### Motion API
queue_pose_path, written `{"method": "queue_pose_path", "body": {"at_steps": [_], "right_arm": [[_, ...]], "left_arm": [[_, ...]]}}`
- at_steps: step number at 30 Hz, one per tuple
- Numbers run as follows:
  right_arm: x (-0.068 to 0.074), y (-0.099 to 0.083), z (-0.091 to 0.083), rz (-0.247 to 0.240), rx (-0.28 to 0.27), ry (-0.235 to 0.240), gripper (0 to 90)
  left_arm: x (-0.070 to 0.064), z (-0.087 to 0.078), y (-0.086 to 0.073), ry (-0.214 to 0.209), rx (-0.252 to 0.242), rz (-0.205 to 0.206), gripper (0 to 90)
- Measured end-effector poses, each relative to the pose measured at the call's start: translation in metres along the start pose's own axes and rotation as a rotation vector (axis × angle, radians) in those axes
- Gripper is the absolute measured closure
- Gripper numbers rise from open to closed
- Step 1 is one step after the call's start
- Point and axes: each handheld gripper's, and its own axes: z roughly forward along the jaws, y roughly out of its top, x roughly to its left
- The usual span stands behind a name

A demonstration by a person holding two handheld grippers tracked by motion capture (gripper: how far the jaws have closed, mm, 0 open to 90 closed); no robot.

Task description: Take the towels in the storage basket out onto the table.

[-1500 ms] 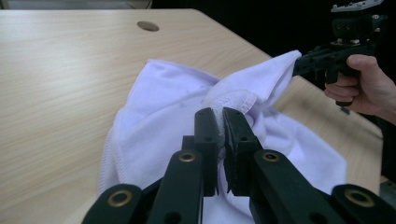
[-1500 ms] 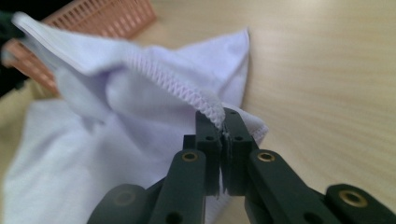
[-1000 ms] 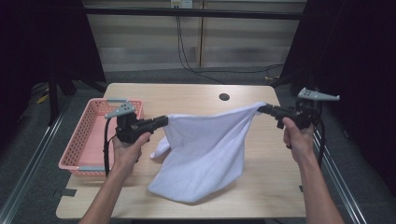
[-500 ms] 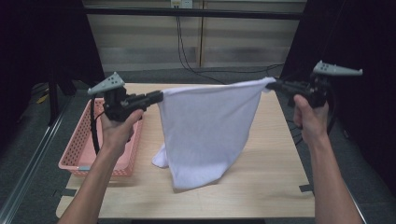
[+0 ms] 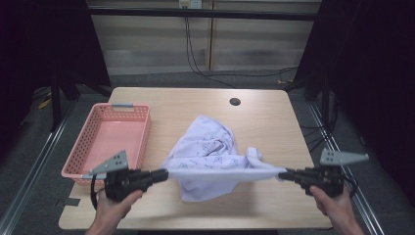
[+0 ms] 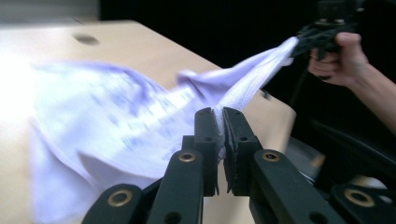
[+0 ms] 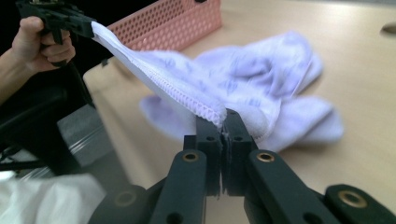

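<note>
White cloth (image 5: pixel 210 154) taut between left tongs (image 5: pixel 162 174) and right tongs (image 5: pixel 285 173).

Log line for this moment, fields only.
left gripper: shut on towel | right gripper: shut on towel | edge: taut | basket: empty

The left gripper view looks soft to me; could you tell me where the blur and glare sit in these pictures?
Left gripper view: the cloth is smeared, with glare bleaching the table at the left, while the jaws stay sharp. Right gripper view: the cloth's far folds blur, its stitched hem crisp. High view: evenly lit, dark surroundings.
</note>
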Motion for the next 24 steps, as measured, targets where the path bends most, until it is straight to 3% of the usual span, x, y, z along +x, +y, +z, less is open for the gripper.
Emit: {"method": "queue_pose_path", "body": {"at_steps": [1,2,3,4,5,7,8,9,10,13,14,15,16,18,21,22,23,24], "right_arm": [[0.019,-0.016,-0.012,-0.017,-0.038,-0.009,87.9],[0.019,-0.016,-0.012,-0.017,-0.038,-0.009,87.9],[0.037,-0.025,-0.027,-0.023,-0.078,-0.010,82.5],[0.037,-0.025,-0.027,-0.023,-0.078,-0.010,82.5],[0.047,-0.028,-0.036,-0.024,-0.105,-0.007,77.7],[0.060,-0.032,-0.050,-0.032,-0.128,-0.011,67.4],[0.064,-0.033,-0.054,-0.043,-0.119,-0.022,59.1],[0.064,-0.033,-0.054,-0.043,-0.119,-0.022,59.1],[0.062,-0.032,-0.054,-0.043,-0.132,-0.050,59.4],[0.049,-0.025,-0.039,-0.055,-0.116,-0.075,59.4],[0.045,-0.024,-0.033,-0.056,-0.107,-0.074,59.3],[0.034,-0.018,-0.014,-0.065,-0.081,-0.085,58.5],[0.034,-0.018,-0.014,-0.065,-0.081,-0.085,58.5],[0.019,-0.013,0.007,-0.068,-0.057,-0.079,58.4],[-0.003,-0.006,0.042,-0.074,0.009,-0.102,58.3],[-0.018,-0.003,0.065,-0.057,0.054,-0.101,58.4],[-0.018,-0.003,0.065,-0.057,0.054,-0.101,58.4],[-0.025,-0.002,0.076,-0.057,0.077,-0.119,58.4]], "left_arm": [[-0.010,-0.003,-0.009,-0.040,0.014,0.000,85.0],[-0.018,-0.006,-0.014,-0.056,0.009,-0.007,85.0],[-0.038,-0.017,-0.020,-0.120,-0.001,0.013,84.0],[-0.038,-0.017,-0.020,-0.120,-0.001,0.013,82.9],[-0.048,-0.024,-0.023,-0.118,-0.017,0.041,82.9],[-0.053,-0.033,-0.025,-0.145,-0.052,0.052,71.6],[-0.054,-0.035,-0.025,-0.124,-0.051,0.057,61.8],[-0.052,-0.036,-0.025,-0.100,-0.044,0.056,61.8],[-0.047,-0.035,-0.024,-0.091,-0.041,0.034,63.7],[-0.032,-0.022,-0.020,-0.058,-0.014,0.001,62.2],[-0.026,-0.015,-0.019,-0.046,0.005,-0.003,62.1],[-0.020,-0.008,-0.019,-0.016,0.034,0.004,62.2],[-0.014,0.000,-0.018,-0.005,0.068,0.010,62.2],[-0.002,0.017,-0.018,-0.003,0.096,0.021,64.6],[0.014,0.045,-0.014,-0.022,0.143,-0.001,70.5],[0.017,0.052,-0.013,-0.025,0.159,0.005,73.1],[0.021,0.062,-0.012,-0.020,0.166,-0.001,73.1],[0.025,0.072,-0.012,-0.023,0.176,-0.029,73.2]]}}
